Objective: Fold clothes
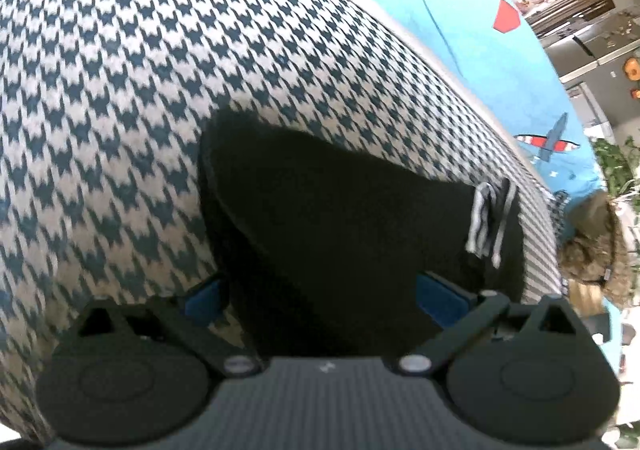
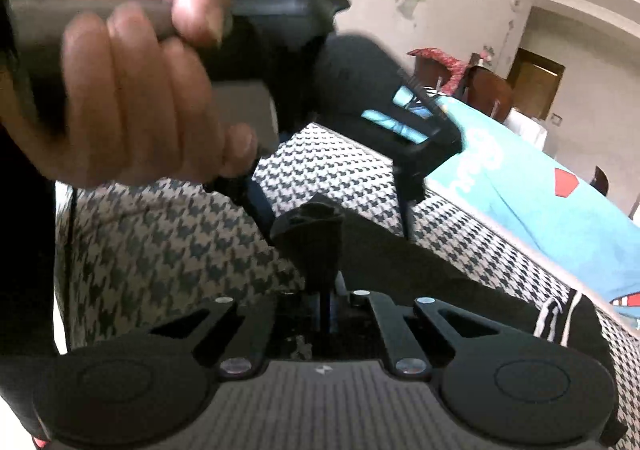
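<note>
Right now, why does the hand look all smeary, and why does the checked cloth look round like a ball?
Right wrist view: the hand is close to the lens and moving, so it smears. Left wrist view: the fisheye lens bends the flat houndstooth cloth into a bulge; the black garment is too dark to show folds, and its striped tag is slightly blurred.

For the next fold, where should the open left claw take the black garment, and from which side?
The left claw is open with the black garment between its fingers. It looks best to grip the near edge, coming in low along the houndstooth cover, since the cloth lies flat. The right claw already pinches a raised fold.
</note>
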`<state>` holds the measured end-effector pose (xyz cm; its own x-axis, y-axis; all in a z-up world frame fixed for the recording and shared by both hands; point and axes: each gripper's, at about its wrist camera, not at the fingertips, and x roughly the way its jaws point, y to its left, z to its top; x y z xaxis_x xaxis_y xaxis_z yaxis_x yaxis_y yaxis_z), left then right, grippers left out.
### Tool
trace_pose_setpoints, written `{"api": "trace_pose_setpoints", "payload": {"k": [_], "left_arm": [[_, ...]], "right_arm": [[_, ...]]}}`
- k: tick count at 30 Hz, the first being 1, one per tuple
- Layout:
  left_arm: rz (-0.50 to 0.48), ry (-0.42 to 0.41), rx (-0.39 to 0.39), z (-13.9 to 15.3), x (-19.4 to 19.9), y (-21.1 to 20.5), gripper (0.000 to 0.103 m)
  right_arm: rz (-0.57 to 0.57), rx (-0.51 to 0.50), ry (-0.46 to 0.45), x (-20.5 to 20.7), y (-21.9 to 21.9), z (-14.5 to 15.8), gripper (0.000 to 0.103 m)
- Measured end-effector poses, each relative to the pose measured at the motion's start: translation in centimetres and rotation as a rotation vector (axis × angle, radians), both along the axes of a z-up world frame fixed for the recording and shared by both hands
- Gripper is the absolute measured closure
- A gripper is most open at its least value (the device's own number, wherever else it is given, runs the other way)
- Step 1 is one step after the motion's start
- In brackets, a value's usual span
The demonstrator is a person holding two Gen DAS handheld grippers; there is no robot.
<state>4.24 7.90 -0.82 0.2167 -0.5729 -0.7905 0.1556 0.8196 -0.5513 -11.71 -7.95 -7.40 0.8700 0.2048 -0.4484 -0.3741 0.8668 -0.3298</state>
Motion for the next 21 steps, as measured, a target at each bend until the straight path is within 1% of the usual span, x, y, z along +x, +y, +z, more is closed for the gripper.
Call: {"api": "trace_pose_setpoints", "payload": {"k": [4, 8, 10, 11, 12, 13, 14, 16, 17, 19, 20, 21], "left_arm": [[0.025, 0.008, -0.003, -0.5, 1.2, -0.4, 0.000], [0.044, -0.011, 0.011, -0.5, 2.0, -0.7, 0.002], [0.064, -0.022, 0.028, -0.6, 2.4, -0.6, 0.011], [0.074, -0.025, 0.033, -0.7, 2.6, -0.6, 0.013], [0.080, -0.027, 0.035, -0.7, 2.7, -0.5, 0.019], [0.083, -0.032, 0.040, -0.7, 2.7, -0.4, 0.027], [0.090, -0.038, 0.049, -0.6, 2.6, -0.4, 0.031], [0.104, -0.054, 0.078, -0.6, 2.4, -0.5, 0.045], [0.106, -0.066, 0.094, -0.5, 2.3, -0.5, 0.049], [0.113, -0.081, 0.118, -0.4, 2.1, -0.6, 0.063], [0.119, -0.087, 0.127, -0.4, 2.0, -0.7, 0.067], [0.125, -0.091, 0.134, -0.4, 1.9, -0.7, 0.073]], "right_arm": [[-0.016, 0.030, -0.012, -0.2, -0.5, 0.9, 0.099], [-0.028, 0.054, -0.020, -0.5, -1.1, 1.9, 0.099], [-0.030, 0.054, -0.017, -0.5, -1.2, 1.9, 0.099], [-0.031, 0.054, -0.016, -0.6, -1.3, 1.9, 0.099], [-0.032, 0.053, -0.014, -0.6, -1.3, 1.9, 0.099], [-0.032, 0.053, -0.013, -0.6, -1.4, 1.9, 0.099], [-0.033, 0.053, -0.011, -0.5, -1.6, 1.8, 0.099], [-0.035, 0.050, -0.009, -0.8, -1.8, 2.0, 0.099], [-0.037, 0.048, -0.009, -0.8, -1.8, 2.1, 0.099], [-0.039, 0.044, -0.009, -0.9, -1.9, 2.0, 0.099], [-0.038, 0.042, -0.011, -0.9, -1.9, 2.0, 0.099], [-0.038, 0.040, -0.013, -1.0, -1.9, 1.9, 0.099]]}}
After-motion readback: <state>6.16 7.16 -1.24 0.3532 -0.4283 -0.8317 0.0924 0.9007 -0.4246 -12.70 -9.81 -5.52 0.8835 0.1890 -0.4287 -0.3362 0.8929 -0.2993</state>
